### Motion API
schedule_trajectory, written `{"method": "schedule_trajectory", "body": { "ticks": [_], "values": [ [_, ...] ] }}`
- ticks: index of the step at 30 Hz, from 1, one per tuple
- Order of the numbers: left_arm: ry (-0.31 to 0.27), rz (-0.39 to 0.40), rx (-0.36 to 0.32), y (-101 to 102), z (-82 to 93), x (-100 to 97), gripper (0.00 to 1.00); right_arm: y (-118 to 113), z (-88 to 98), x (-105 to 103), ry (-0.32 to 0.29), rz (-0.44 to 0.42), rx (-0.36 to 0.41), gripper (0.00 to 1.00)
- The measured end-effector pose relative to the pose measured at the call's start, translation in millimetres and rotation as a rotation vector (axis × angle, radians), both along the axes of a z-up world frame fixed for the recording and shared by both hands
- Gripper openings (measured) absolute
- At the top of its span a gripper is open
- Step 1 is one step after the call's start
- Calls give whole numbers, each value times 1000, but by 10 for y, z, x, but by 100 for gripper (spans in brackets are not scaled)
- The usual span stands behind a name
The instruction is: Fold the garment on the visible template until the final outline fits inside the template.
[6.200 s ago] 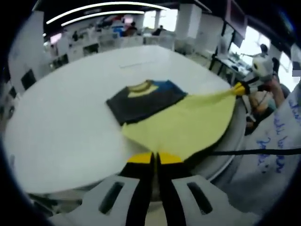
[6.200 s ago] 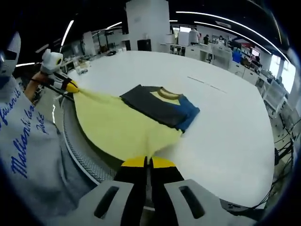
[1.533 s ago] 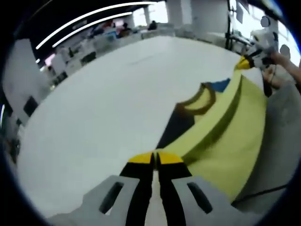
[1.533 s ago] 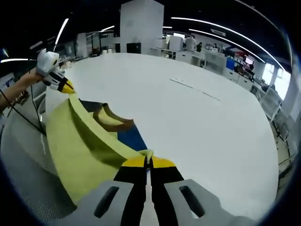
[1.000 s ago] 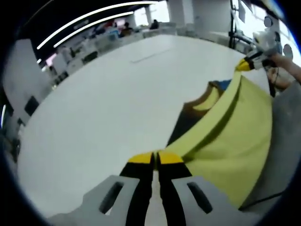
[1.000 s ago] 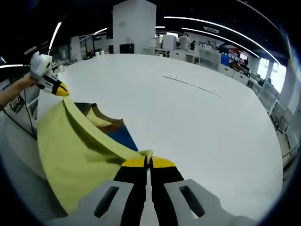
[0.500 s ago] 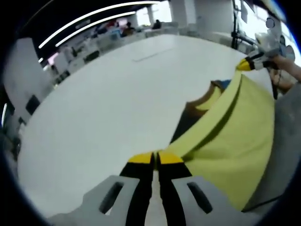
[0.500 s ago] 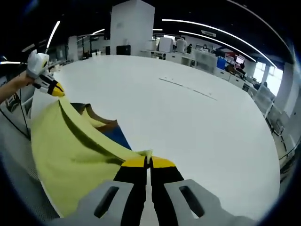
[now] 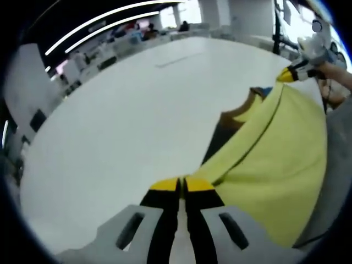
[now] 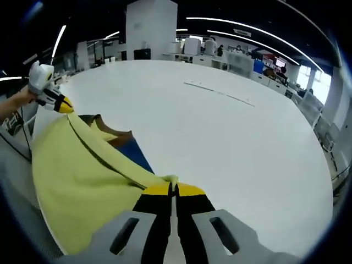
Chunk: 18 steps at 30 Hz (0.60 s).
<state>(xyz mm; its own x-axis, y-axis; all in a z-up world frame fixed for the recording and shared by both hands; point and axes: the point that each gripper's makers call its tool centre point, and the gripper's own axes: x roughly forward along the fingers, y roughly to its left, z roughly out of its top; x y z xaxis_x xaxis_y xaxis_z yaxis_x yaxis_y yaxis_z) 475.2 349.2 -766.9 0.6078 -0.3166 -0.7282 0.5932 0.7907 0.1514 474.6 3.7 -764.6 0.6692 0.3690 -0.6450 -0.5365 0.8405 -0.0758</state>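
My left gripper [image 9: 181, 184] is clamped tight on one corner of the yellow garment [image 9: 275, 159], and my right gripper [image 10: 175, 190] is pinched shut on the other corner. In the left gripper view the cloth stretches from my jaws toward 2 o'clock, up to the right gripper. In the right gripper view it runs toward 10 o'clock to the left gripper. The lifted edge hangs between them over the white counter [image 10: 236, 143]; its dark and blue part [image 10: 129, 151] lies beyond the fold.
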Motion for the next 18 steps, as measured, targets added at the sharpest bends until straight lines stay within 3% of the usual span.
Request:
{"method": "schedule_trajectory", "body": {
  "ticks": [18],
  "values": [
    [-21,-12,10,-3,-46,-2,0,22,-87,-8,5,-14,-3,3]
  ]
}}
